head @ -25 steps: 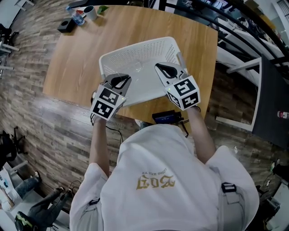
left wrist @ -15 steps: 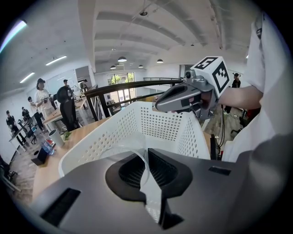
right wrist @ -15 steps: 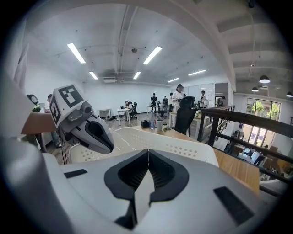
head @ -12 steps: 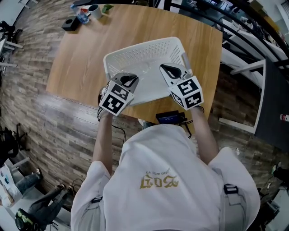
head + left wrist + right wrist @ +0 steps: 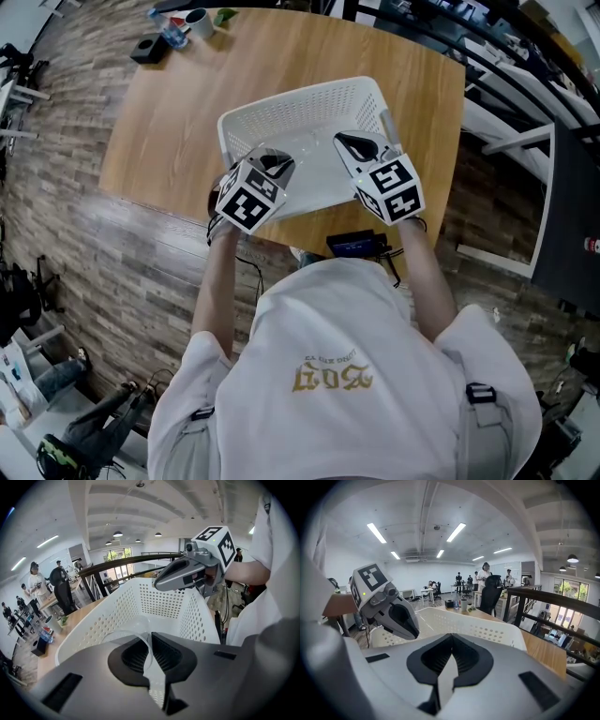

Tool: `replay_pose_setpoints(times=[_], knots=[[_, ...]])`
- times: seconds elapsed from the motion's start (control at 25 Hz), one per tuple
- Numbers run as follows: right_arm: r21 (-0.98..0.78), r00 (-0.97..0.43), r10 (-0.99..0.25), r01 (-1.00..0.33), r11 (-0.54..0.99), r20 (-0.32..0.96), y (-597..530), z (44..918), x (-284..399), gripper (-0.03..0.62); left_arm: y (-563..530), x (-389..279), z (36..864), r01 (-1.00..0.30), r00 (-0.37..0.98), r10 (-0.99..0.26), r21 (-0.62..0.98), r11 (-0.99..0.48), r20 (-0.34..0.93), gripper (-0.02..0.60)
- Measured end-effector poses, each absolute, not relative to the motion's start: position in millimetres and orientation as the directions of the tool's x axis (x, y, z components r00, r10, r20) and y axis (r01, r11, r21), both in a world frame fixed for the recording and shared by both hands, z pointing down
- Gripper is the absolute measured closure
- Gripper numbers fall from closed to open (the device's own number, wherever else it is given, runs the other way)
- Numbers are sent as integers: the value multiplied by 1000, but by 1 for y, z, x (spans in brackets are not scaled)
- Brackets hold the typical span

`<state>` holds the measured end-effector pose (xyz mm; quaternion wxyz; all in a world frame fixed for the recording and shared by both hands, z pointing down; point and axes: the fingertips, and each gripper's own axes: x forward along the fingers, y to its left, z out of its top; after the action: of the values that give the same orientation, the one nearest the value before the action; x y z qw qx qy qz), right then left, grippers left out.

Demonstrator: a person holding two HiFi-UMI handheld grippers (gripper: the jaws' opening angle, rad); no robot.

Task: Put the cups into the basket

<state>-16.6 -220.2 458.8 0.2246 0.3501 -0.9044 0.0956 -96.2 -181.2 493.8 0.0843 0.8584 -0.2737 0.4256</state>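
The left hand-held gripper (image 5: 272, 162) is pinching a clear plastic cup (image 5: 123, 637) by its wall, directly over the white basket (image 5: 281, 101) (release goes straight down). The right hand-held gripper (image 5: 354, 144) is hovering clenched and empty above the basket.

Wooden table (image 5: 169, 112) on plank floor (image 5: 112, 253) — white mug (image 5: 195, 22) and small black box (image 5: 148, 49) at its far corner

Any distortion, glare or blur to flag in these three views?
Left gripper view: heavy fisheye, dark corners, clear cup faint at the jaws. Right gripper view: same fisheye; ceiling lights bright, without washing anything out. Head view: sharp, evenly lit; the cup barely shows against the white basket.
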Motion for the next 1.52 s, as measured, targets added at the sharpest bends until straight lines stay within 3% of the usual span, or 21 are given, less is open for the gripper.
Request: replay_pose_setpoints(times=[1.52], knots=[[-88, -674, -537, -660, 746, 507, -254, 470, -29, 583, -182, -89, 561, -279, 236, -151, -82, -957, 960, 557]])
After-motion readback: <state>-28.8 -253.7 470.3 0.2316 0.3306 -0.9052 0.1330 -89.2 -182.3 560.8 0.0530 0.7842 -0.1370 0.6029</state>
